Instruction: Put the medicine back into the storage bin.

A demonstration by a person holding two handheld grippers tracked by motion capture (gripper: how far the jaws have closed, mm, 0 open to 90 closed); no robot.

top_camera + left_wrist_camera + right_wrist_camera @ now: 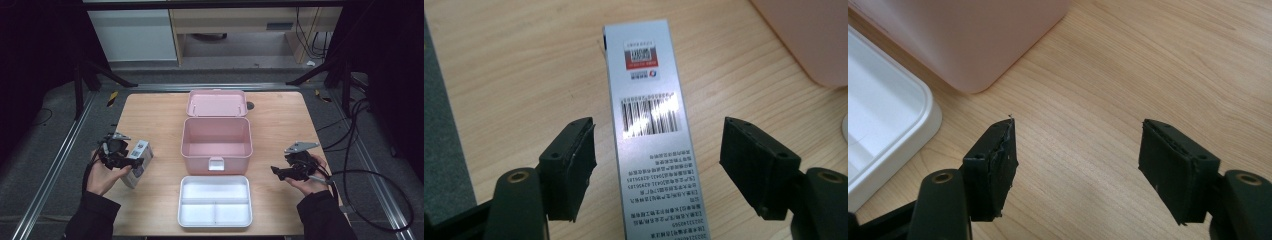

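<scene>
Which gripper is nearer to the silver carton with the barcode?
Left. The left gripper has its open jaws on either side of the silver carton, not touching it. The right gripper is open over bare table, across the white tray.

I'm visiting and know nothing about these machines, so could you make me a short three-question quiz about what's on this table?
1. True or false: the left gripper is clamped on the silver box.
2. What lies between the pink box and the person? A) a white tray B) a blue bowl C) a red cup
3. What is between the jaws of the right gripper?

Key
1. False: its jaws stand apart on either side of the silver box, with a gap on each side.
2. A, the white tray.
3. Nothing; bare table shows there.
</scene>
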